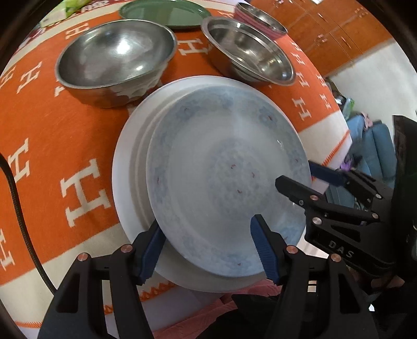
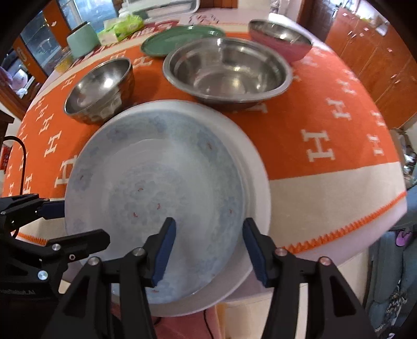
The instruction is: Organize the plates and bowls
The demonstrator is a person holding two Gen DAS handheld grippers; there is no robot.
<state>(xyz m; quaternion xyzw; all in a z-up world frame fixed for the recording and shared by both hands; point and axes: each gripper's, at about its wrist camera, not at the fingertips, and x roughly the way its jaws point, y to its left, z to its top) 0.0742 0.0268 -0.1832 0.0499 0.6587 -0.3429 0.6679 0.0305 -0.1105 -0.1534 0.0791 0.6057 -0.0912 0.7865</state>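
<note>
A pale blue patterned plate (image 1: 221, 169) (image 2: 156, 169) lies on a larger white plate (image 1: 127, 169) (image 2: 258, 182), shifted off its centre, at the table's near edge. My left gripper (image 1: 207, 249) (image 2: 73, 224) is open, its blue pads either side of the plate's near-left rim and not pressing. On the other side, my right gripper (image 2: 209, 250) (image 1: 312, 180) is open too, over the near-right rim. Behind stand a deep steel bowl (image 1: 114, 60) (image 2: 101, 88), a wide steel basin (image 1: 250, 49) (image 2: 226, 70), a green plate (image 1: 164, 13) (image 2: 179, 39) and a pink-sided bowl (image 1: 258, 20) (image 2: 281, 39).
An orange cloth with white H letters (image 2: 325, 117) covers the table, and its stitched edge runs close under the plates. A pale green container (image 2: 80, 39) and a tissue pack (image 2: 125, 26) sit at the back left. Wooden cabinets (image 2: 378, 52) stand to the right.
</note>
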